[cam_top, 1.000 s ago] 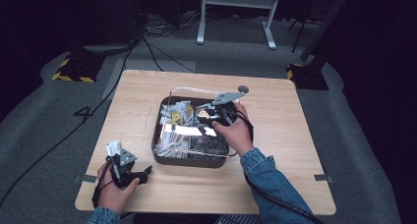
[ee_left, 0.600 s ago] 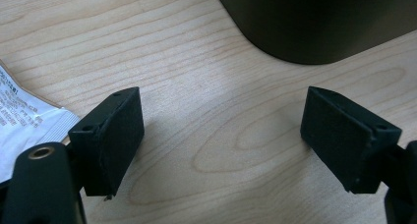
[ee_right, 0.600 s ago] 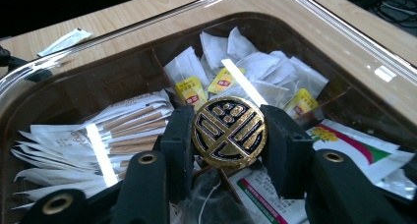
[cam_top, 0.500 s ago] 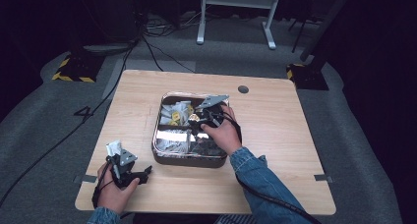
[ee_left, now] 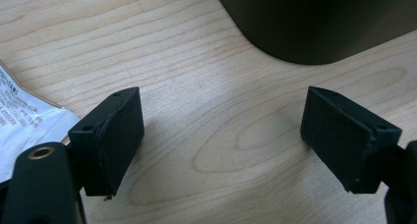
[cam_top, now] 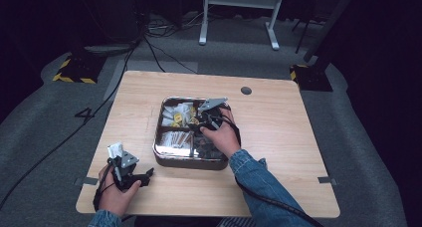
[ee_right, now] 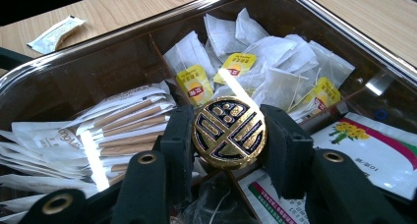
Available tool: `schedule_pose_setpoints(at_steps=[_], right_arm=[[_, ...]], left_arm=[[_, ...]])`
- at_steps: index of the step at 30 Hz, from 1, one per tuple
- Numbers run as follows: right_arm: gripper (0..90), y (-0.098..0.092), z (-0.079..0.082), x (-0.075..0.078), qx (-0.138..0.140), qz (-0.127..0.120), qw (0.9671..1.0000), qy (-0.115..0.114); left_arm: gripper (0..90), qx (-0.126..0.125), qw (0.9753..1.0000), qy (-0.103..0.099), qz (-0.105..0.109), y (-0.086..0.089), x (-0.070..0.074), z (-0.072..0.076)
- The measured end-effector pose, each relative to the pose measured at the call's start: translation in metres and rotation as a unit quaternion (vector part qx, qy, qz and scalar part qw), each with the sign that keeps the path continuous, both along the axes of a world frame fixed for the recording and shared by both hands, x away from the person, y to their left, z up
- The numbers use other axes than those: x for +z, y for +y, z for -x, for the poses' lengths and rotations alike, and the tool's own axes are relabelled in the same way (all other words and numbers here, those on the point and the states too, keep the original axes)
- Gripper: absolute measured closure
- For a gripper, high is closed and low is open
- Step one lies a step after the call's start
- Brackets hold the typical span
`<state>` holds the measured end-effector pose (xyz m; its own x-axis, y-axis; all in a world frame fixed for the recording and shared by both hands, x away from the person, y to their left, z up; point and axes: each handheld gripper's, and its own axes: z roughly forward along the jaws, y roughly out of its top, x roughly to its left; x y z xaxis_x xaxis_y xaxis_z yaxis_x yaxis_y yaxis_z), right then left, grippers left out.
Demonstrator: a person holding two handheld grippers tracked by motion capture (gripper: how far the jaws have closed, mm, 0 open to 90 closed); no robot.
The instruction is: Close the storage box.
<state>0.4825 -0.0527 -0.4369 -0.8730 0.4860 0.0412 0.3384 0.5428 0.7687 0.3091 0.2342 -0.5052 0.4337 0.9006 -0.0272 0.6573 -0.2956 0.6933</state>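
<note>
A metal tray point(cam_top: 164, 155) with compartments stands mid-table under a clear lid point(ee_right: 339, 32). My right gripper point(cam_top: 199, 121) is shut on the lid's round gold knob point(ee_right: 229, 131), one jaw on each side of it. Through the lid I see tea bags point(ee_right: 275, 81), paper sticks point(ee_right: 123, 121) and flowered packets point(ee_right: 369, 145). At the table's front left, my left gripper point(cam_top: 147, 176) is open over bare wood, its jaws wide apart and holding nothing point(ee_left: 221, 135). A white sachet point(ee_left: 24, 116) lies just left of its left jaw.
The tray's dark corner point(ee_left: 314, 27) lies just ahead of the left gripper. The white sachet point(ee_right: 55, 33) lies on the wood beyond the tray. A cable hole point(cam_top: 246, 90) marks the table's far side. Bare wood stretches right of the tray.
My right gripper has moved left and a little nearer with the knob. The clear lid, offset to the back right of the tray a second ago, now lies over it. The left gripper is unmoved.
</note>
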Motion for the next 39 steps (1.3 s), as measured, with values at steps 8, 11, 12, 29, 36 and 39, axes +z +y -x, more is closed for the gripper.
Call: schedule_pose_setpoints(at_steps=[8, 11, 12, 29, 36, 39], right_arm=[[58.7, -0.0005, 0.0013, -0.0005, 0.004, 0.003, 1.0, 0.001], [58.7, -0.0019, 0.0019, -0.0005, 0.004, 0.005, 1.0, 0.004], [58.7, -0.0019, 0.0019, -0.0005, 0.004, 0.005, 1.0, 0.004], [58.6, -0.0023, 0.0026, -0.0023, -0.004, 0.011, 0.9999, 0.009], [58.5, -0.0011, 0.003, -0.0025, -0.004, 0.014, 0.9999, 0.004], [58.5, -0.0012, 0.0036, -0.0022, -0.003, 0.014, 0.9999, 0.008]], left_arm=[[17.0, 0.0, 1.0, 0.0, 0.0, 0.0, 0.0, 0.0], [17.0, 0.0, 1.0, 0.0, 0.0, 0.0, 0.0, 0.0], [17.0, 0.0, 1.0, 0.0, 0.0, 0.0, 0.0, 0.0], [17.0, 0.0, 1.0, 0.0, 0.0, 0.0, 0.0, 0.0], [17.0, 0.0, 1.0, 0.0, 0.0, 0.0, 0.0, 0.0], [17.0, 0.0, 1.0, 0.0, 0.0, 0.0, 0.0, 0.0]])
